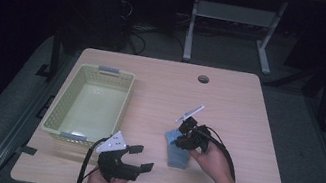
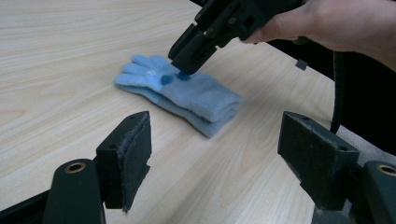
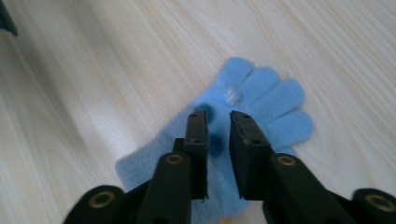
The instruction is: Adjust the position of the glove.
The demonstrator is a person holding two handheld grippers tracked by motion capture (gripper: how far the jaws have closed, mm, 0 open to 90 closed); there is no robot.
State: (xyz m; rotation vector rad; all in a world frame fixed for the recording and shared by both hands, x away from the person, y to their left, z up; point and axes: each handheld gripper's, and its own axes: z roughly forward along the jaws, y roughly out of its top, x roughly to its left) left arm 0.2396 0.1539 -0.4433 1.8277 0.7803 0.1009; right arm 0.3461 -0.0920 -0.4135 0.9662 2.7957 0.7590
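Observation:
A light blue fleece glove (image 1: 177,155) lies flat on the wooden table (image 1: 228,113), right of centre, with its fingers pointing away from the cuff. In the left gripper view the glove (image 2: 196,95) shows small dark blue dots on its back. My right gripper (image 1: 178,142) points down onto it, and its tips (image 2: 187,65) press into the fleece at those dots. In the right gripper view the jaws (image 3: 218,119) stand close together with a pinch of the glove (image 3: 275,107) between them. My left gripper (image 1: 143,158) rests near the front edge, open, with nothing between its pads (image 2: 135,140).
A pale green plastic basket (image 1: 60,104) stands at the left of the table, with nothing in it. A round cable hole (image 1: 203,79) sits near the far edge. Beyond the table are the legs of a grey stand (image 1: 190,35) on a dark floor.

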